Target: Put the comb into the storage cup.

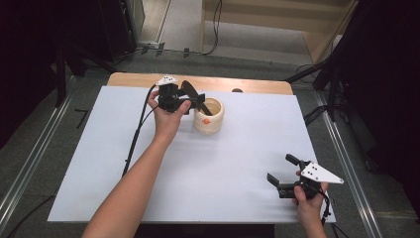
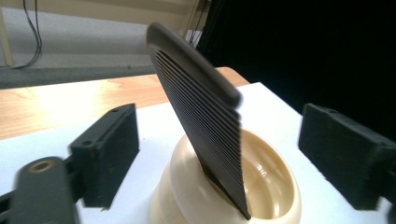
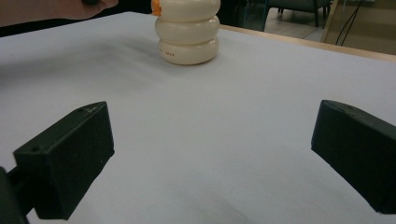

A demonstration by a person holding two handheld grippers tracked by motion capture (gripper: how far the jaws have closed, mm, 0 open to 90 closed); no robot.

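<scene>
Leaning between the spread jaws of the left gripper (image 2: pixel 219 154), the black comb (image 2: pixel 201 116) stands propped in the cream cup (image 2: pixel 182 196), seemingly released to rest there, while the right gripper (image 3: pixel 210 158) waits open, well apart.

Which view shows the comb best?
The left gripper view: the comb is close, its teeth distinct, standing tilted in the cream holder between open jaws, untouched. The high view gives a small dark shape at the holder's rim. The right gripper view shows the holder's ribbed outside.
</scene>
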